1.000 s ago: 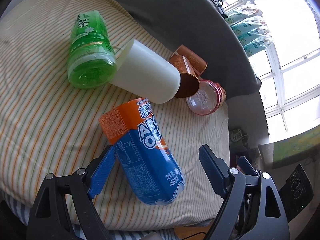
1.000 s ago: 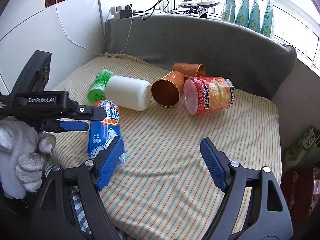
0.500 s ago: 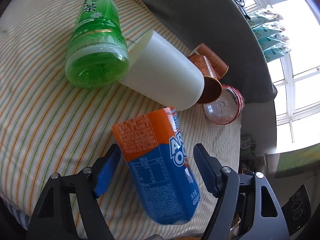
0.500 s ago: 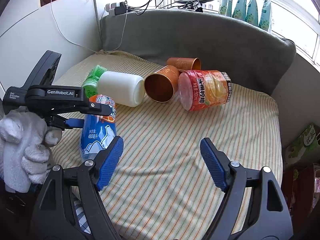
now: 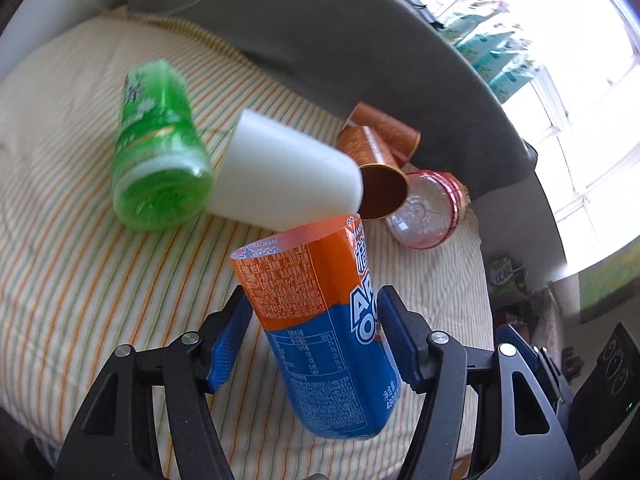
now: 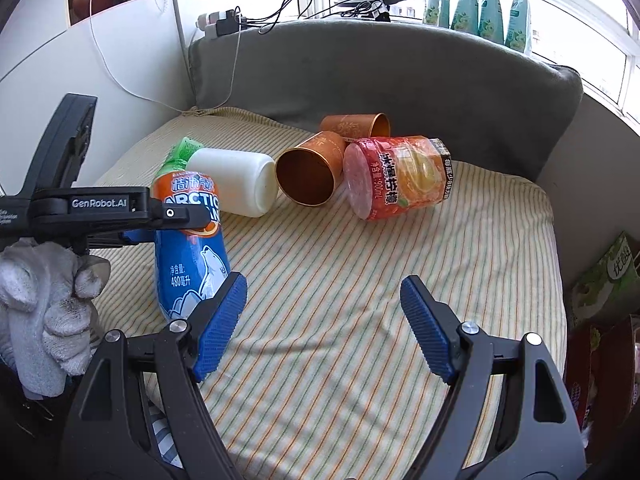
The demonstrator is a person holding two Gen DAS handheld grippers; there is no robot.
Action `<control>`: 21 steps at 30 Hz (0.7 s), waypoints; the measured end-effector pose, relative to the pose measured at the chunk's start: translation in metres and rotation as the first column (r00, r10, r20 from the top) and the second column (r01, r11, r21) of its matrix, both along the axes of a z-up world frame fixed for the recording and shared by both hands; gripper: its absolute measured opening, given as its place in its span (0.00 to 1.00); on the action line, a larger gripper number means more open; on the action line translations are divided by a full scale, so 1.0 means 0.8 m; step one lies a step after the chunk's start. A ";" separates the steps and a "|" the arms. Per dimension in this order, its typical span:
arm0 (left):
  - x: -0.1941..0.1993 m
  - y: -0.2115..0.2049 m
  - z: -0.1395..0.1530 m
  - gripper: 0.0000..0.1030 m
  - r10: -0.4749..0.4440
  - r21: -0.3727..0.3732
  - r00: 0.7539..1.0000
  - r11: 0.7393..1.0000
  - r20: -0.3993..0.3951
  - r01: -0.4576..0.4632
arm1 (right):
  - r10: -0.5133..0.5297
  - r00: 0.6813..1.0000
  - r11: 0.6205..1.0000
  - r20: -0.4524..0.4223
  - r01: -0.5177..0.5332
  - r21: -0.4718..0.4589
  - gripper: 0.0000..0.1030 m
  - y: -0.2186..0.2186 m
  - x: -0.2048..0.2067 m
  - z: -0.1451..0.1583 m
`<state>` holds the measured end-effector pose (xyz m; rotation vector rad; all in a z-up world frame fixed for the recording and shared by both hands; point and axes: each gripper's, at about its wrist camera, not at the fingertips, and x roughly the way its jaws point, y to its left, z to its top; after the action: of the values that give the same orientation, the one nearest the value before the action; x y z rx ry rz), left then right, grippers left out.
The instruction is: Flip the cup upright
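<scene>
My left gripper [image 5: 314, 326] is shut on the blue and orange Arctic Ocean cup [image 5: 320, 320] and holds it nearly upright on the striped cushion [image 5: 60, 280]. In the right wrist view the same cup [image 6: 188, 248] stands at the left, clamped by the left gripper [image 6: 176, 216]. My right gripper [image 6: 322, 324] is open and empty above the cushion's middle [image 6: 360, 264]. A white cup [image 6: 234, 186], a green cup [image 6: 178, 158], two copper cups [image 6: 310, 174] and a red cup [image 6: 394, 178] lie on their sides.
A grey sofa back [image 6: 400, 72] runs behind the cushion. Cables and a power strip [image 6: 224, 26] sit on its top edge. Packets [image 6: 480, 4] line the window sill. Boxes [image 6: 608, 276] stand beside the cushion on the right.
My left gripper closed around the blue and orange cup and tipped it from lying flat to nearly upright. The right gripper stayed open and barely moved.
</scene>
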<state>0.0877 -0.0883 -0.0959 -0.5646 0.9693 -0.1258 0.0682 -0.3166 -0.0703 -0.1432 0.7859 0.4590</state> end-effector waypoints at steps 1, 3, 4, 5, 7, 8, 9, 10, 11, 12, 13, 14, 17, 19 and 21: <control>-0.001 -0.003 0.004 0.62 -0.010 0.019 1.000 1.000 0.014 0.010 | -0.003 1.000 1.000 0.001 0.003 0.001 0.79 -0.001 0.001 0.000; -0.002 -0.010 0.011 0.62 -0.031 0.064 0.998 0.998 0.048 0.028 | -0.010 1.000 1.000 0.004 0.010 0.002 0.79 -0.002 0.001 -0.001; -0.002 -0.013 0.014 0.61 -0.040 0.087 0.997 0.996 0.065 0.035 | -0.014 1.000 1.000 0.004 0.014 0.004 0.79 -0.003 0.001 -0.001; -0.002 -0.018 0.017 0.61 -0.052 0.119 0.995 0.992 0.085 0.041 | -0.019 1.000 1.000 0.004 0.019 0.008 0.79 -0.004 0.001 -0.001; -0.002 -0.028 0.025 0.61 -0.087 0.186 0.988 0.981 0.130 0.062 | -0.028 1.000 0.999 0.008 0.028 0.015 0.79 -0.008 0.000 0.000; -0.001 -0.035 0.028 0.61 -0.110 0.226 0.982 0.971 0.152 0.074 | -0.037 0.999 0.999 0.012 0.037 0.018 0.79 -0.010 -0.001 0.000; -0.001 -0.041 0.031 0.61 -0.128 0.262 0.977 0.962 0.173 0.080 | -0.043 0.999 0.999 0.013 0.042 0.019 0.79 -0.012 -0.001 0.001; -0.001 -0.047 0.034 0.60 -0.147 0.298 0.969 0.951 0.200 0.083 | -0.050 0.999 0.999 0.014 0.050 0.021 0.79 -0.015 -0.001 0.001; 0.000 -0.053 0.036 0.60 -0.164 0.330 0.961 0.940 0.224 0.084 | -0.056 0.998 0.998 0.013 0.056 0.025 0.79 -0.017 -0.002 0.002; 0.001 -0.057 0.036 0.60 -0.182 0.359 0.954 0.929 0.240 0.087 | -0.064 0.998 0.998 0.011 0.064 0.028 0.79 -0.020 -0.002 0.001; 0.003 -0.062 0.036 0.60 -0.199 0.389 0.947 0.917 0.254 0.089 | -0.072 0.997 0.997 0.008 0.072 0.032 0.79 -0.023 -0.002 0.001; 0.004 -0.066 0.035 0.60 -0.213 0.410 0.940 0.908 0.266 0.089 | -0.078 0.997 0.996 0.007 0.078 0.035 0.79 -0.025 -0.003 0.001; 0.005 -0.078 0.028 0.59 -0.251 0.476 0.923 0.875 0.293 0.087 | -0.102 0.995 0.994 0.003 0.102 0.038 0.79 -0.034 -0.006 0.000; 0.002 -0.088 0.027 0.59 -0.286 0.512 0.909 0.853 0.302 0.098 | -0.115 0.993 0.993 0.001 0.115 0.037 0.79 -0.038 -0.007 -0.001; -0.001 -0.091 0.030 0.59 -0.301 0.518 0.903 0.848 0.307 0.107 | -0.129 0.992 0.991 0.001 0.129 0.037 0.79 -0.043 -0.009 0.000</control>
<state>0.0873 -0.1614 -0.0723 0.0469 0.6411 -0.1683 0.0614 -0.3508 -0.0703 -0.0585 0.7778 0.3505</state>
